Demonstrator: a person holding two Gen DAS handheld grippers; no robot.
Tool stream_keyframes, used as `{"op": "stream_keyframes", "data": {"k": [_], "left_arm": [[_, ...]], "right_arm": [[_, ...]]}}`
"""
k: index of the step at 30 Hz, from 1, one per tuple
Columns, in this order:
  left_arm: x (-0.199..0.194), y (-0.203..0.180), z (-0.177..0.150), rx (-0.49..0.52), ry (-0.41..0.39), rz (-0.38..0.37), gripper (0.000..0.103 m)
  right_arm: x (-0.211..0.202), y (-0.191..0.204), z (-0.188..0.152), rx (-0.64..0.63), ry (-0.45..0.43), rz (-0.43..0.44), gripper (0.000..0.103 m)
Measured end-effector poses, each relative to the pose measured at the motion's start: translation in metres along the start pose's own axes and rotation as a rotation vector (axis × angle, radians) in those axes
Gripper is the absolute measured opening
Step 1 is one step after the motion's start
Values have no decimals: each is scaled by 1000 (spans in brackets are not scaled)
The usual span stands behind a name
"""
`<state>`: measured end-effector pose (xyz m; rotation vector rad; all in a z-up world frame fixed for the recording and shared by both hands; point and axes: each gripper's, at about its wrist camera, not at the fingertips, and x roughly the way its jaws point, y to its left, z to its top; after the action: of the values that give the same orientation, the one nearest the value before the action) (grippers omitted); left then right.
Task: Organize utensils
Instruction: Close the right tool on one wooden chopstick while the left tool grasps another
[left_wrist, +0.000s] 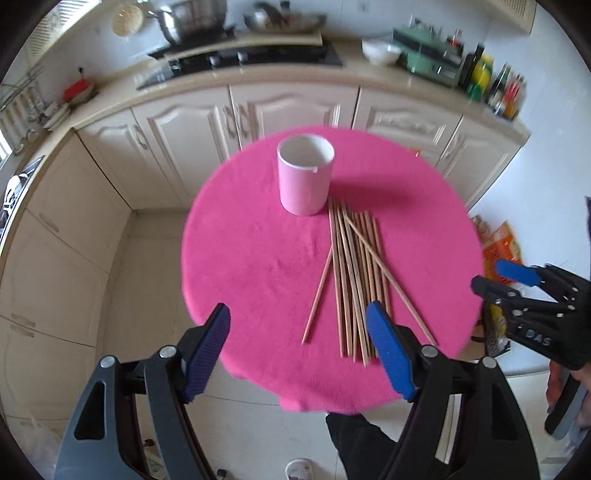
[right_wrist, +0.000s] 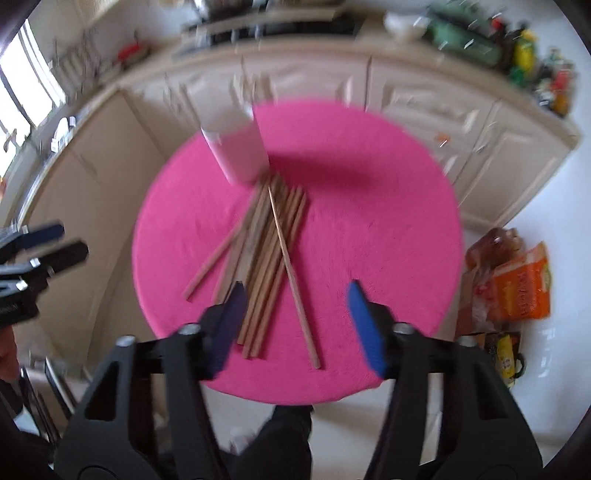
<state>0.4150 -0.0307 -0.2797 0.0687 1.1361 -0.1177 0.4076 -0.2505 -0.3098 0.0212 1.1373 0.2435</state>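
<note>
A pile of several wooden chopsticks (left_wrist: 354, 280) lies on a round table with a pink cloth (left_wrist: 258, 266). A pale pink cylindrical cup (left_wrist: 305, 173) stands upright and empty just behind the pile. My left gripper (left_wrist: 299, 325) is open and empty above the table's near edge, its right finger over the near ends of the chopsticks. My right gripper (right_wrist: 295, 301) is open and empty above the near ends of the chopsticks (right_wrist: 266, 258); its view is blurred. The cup (right_wrist: 240, 147) and the cloth (right_wrist: 388, 240) show there too. The right gripper (left_wrist: 495, 277) also shows at the right of the left wrist view.
Cream kitchen cabinets (left_wrist: 192, 140) and a counter with a stove (left_wrist: 251, 59), pots and bottles stand behind the table. Orange bags (right_wrist: 517, 291) lie on the floor to the right. A person's dark leg (left_wrist: 362, 439) is below the table edge.
</note>
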Motion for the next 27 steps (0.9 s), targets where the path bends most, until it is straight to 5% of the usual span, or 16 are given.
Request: {"op": "stream_keyframes", "data": {"k": [2,6,8,13,27], "left_arm": [[26,-6,9,-10,52,-13,75],[69,-7,19,-33,138,-44,73],[92,-10,23,-53,188,-52,62],[122,-14,23,-51,234,-46,60],[180,-34,41,-3,312,-114,59]], "right_arm": [[37,-9,11,-30,79,34,36],[91,-11,20,-75,195,108,33],[109,-7,21,-96,227,138,32],[146,-2,28,-125,298,154,27],[169,8,29,-197,341,125,7]]}}
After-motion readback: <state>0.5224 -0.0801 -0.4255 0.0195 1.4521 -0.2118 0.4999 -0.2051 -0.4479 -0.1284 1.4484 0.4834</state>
